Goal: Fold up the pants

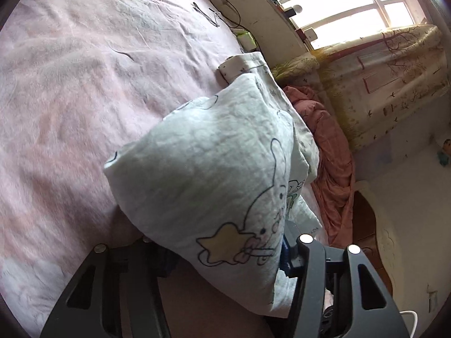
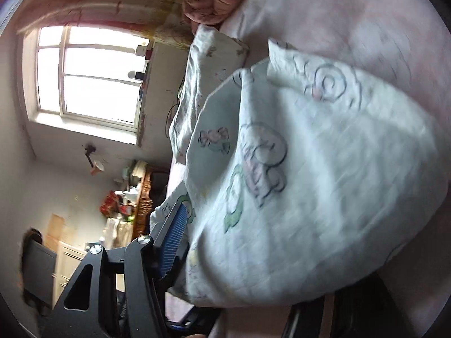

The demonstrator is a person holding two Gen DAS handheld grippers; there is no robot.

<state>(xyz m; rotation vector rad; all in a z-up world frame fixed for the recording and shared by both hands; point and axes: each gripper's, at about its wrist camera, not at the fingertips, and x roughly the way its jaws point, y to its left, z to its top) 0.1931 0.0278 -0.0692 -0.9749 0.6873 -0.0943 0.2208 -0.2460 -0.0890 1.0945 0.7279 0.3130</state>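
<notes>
In the left wrist view, the pants [image 1: 214, 169] are lifted off the bed [image 1: 70, 84] and hang draped between and over the jaws of the left gripper [image 1: 225, 256]. The cloth fills the gap between the two fingers, so I judge that these jaws are closed on the pants, near one edge. The fabric is pale, almost white with a light green tone, thin and crinkled, with a printed rabbit and a yellow star. It seems already doubled (one layer lies over another beyond the jaws), so I think a first fold is in progress or partly done, but the pants are not yet laid flat. Beyond the jaws, a folded white patterned cloth [image 1: 242, 64] rests on the bed.

In the right wrist view, the pants [image 2: 324, 183] spread in front of the right gripper [image 2: 225, 256] and cover its right finger fully. Only the left finger with its blue ribbed pad [image 2: 176, 239] shows, pressed to the cloth edge. I judge these jaws also grip the pants, though the contact is partly hidden. The picture is blurred. What is left, I think: to lay the cloth down, smooth it, and make the last fold.
</notes>
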